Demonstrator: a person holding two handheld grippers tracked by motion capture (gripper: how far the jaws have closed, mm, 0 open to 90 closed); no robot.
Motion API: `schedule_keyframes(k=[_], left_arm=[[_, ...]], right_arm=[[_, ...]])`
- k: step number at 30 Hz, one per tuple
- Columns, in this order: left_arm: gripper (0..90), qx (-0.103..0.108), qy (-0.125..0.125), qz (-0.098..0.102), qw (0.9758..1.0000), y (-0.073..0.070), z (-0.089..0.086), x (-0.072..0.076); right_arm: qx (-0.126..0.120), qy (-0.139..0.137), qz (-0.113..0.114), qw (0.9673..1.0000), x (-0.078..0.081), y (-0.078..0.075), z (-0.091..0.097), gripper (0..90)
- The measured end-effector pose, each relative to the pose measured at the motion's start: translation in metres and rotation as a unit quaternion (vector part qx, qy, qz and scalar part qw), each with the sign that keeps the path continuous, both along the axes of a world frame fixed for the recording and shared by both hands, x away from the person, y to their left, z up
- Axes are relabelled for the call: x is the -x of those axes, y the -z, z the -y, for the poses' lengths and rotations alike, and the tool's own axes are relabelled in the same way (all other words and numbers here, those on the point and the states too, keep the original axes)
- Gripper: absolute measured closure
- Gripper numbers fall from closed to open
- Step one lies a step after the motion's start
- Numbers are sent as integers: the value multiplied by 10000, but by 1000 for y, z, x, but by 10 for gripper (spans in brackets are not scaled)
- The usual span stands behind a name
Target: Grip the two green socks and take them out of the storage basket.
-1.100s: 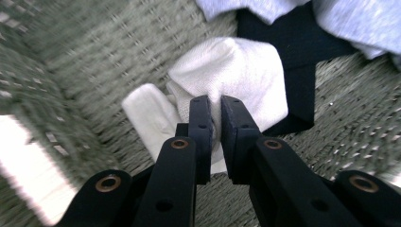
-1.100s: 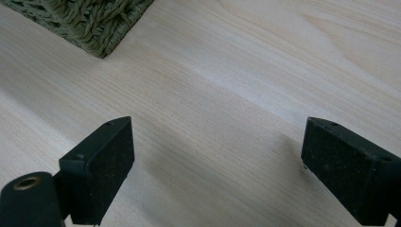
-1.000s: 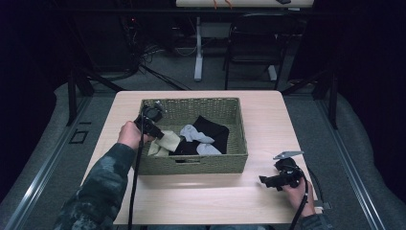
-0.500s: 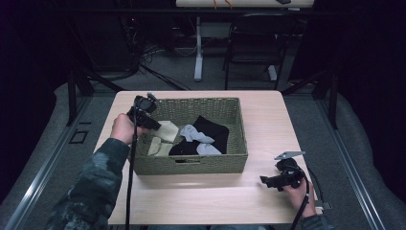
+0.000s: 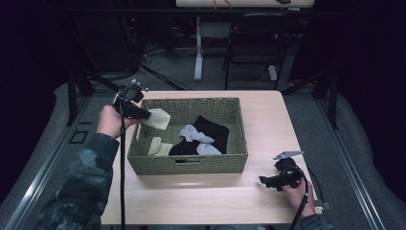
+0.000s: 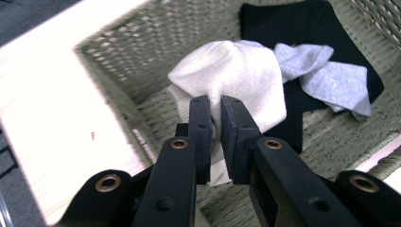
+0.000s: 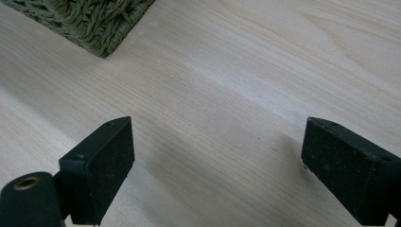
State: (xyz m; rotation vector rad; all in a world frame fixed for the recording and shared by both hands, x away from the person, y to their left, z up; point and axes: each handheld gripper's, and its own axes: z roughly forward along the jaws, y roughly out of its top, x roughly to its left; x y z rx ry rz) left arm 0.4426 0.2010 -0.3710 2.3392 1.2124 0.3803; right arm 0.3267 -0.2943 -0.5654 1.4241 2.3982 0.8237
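Note:
A green wicker basket [image 5: 191, 163] sits mid-table with socks in it. My left gripper [image 5: 143, 115] hangs over the basket's left rim, shut on a cream sock [image 5: 158, 119] that dangles from its jaws. In the left gripper view the same cream sock [image 6: 236, 75] is pinched between the two black pads [image 6: 201, 127]. Below it lie a black sock [image 6: 302, 28] and a light grey sock [image 6: 331, 75]. Another cream sock [image 5: 159, 146] rests in the basket's left part. My right gripper [image 5: 265, 181] rests on the table right of the basket, open, its pads [image 7: 101, 165] wide apart over bare wood.
The basket's corner [image 7: 94, 23] lies just ahead of the right gripper. Bare tabletop [image 5: 206, 196] runs along the front edge and to the right of the basket. Beyond the table stand a chair [image 5: 253, 52] and a table leg [image 5: 198, 48] on a dark floor.
My left gripper has risen out of the basket and moved toward its left rim, carrying the cream sock up with it. The right gripper has stayed put.

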Motion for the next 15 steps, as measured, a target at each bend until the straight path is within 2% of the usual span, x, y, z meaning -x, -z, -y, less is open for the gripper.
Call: schedule_keyframes(k=[8, 12, 15], left_arm=[[834, 100, -402, 201, 9989, -11, -36, 7], [833, 178, -665, 282, 9972, -11, -56, 13], [834, 201, -825, 264, 9960, -8, -70, 16]], right_arm=[[-5, 10, -24, 10000, 1, 0, 1, 97], [-60, 73, 38, 9999, 1, 2, 0, 97], [0, 22, 4, 10000, 0, 1, 0, 97]])
